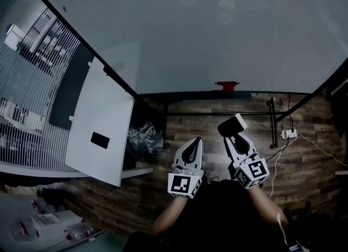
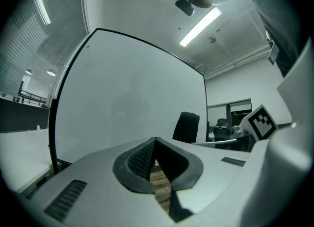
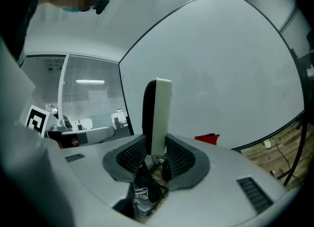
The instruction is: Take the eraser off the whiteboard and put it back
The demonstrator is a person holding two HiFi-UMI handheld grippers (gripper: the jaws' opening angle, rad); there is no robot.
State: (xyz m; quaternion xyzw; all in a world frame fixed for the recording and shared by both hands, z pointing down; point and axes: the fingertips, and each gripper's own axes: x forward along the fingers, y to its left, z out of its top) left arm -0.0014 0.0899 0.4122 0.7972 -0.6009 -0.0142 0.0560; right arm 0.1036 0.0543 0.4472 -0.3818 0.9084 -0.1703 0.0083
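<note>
The right tool (image 3: 156,151), half open, grips the black-and-white block eraser (image 3: 158,115), near the big white whiteboard (image 1: 206,33) but off it. The left tool (image 2: 155,147) is closed on nothing. Push the eraser flat onto the whiteboard, then open the tool.

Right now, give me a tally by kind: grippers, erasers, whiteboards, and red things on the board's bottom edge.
Grippers: 2 (left gripper, right gripper)
Eraser: 1, in the right gripper
Whiteboard: 1
Red item: 1
Total: 5
</note>
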